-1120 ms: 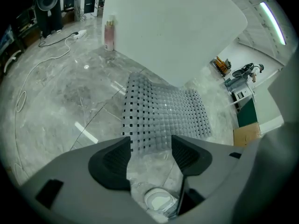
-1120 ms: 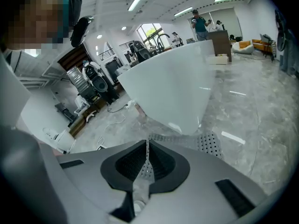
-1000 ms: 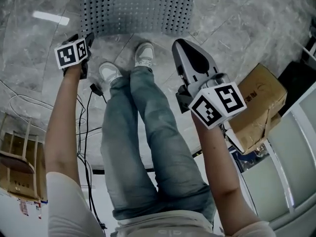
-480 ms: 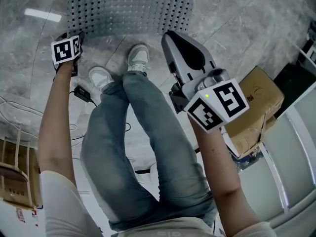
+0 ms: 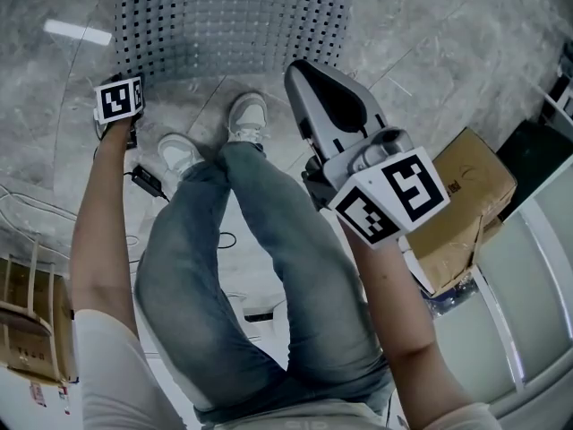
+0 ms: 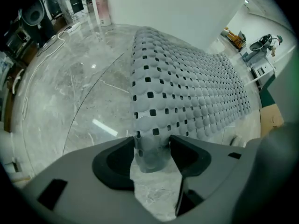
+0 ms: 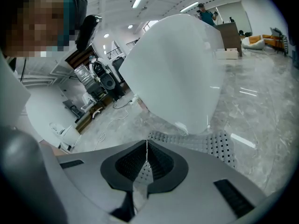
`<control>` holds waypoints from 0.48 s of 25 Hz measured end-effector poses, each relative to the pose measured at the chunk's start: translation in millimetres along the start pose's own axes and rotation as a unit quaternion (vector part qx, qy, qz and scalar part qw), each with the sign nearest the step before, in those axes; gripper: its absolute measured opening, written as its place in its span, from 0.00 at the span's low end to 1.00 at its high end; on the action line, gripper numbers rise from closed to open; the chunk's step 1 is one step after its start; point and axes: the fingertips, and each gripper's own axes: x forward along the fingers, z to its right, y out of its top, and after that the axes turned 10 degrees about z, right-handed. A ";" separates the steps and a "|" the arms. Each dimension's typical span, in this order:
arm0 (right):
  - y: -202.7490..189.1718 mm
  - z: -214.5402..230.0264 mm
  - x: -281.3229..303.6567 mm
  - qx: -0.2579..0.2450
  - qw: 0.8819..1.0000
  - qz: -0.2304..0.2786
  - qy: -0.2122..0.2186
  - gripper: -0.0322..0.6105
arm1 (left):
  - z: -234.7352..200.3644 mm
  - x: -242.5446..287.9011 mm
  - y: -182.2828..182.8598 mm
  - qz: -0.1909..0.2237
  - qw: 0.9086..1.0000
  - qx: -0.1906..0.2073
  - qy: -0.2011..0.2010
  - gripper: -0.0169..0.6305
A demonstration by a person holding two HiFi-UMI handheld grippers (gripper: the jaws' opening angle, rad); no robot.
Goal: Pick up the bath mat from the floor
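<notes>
The grey bath mat (image 5: 233,16) with rows of square holes lies flat on the marble floor, just beyond the person's shoes. My left gripper, seen by its marker cube (image 5: 119,98), is down at the mat's near left corner. In the left gripper view the left gripper (image 6: 153,148) has that corner of the mat (image 6: 187,87) between its jaws, which are closing on it. My right gripper (image 5: 300,65) is held up high over the legs, jaws shut and empty. In the right gripper view the right gripper (image 7: 146,146) points over an edge of the mat (image 7: 210,146).
The person's jeans legs and white shoes (image 5: 246,115) stand between the grippers. A cardboard box (image 5: 466,195) sits at the right. Cables with a small adapter (image 5: 148,182) run along the left, near a wooden rack (image 5: 22,321). A large white rounded object (image 7: 173,69) stands behind the mat.
My left gripper has moved left and down to the mat's near left corner. The right gripper has shifted slightly left and stayed raised.
</notes>
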 end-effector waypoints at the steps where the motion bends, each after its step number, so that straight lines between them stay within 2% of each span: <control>1: 0.4 1.2 -0.6 0.001 1.000 0.000 0.000 0.09 | 2.1 -0.5 -0.1 -0.005 1.000 0.002 -0.005 0.41; 5: 3.2 2.9 -3.7 0.006 1.000 -0.001 -0.003 0.09 | 20.1 -8.8 1.5 -0.013 0.999 -0.003 -0.032 0.28; 12: 21.8 -4.4 -17.2 0.012 1.000 -0.001 0.000 0.09 | 43.8 -39.7 8.8 -0.006 1.000 -0.003 -0.029 0.22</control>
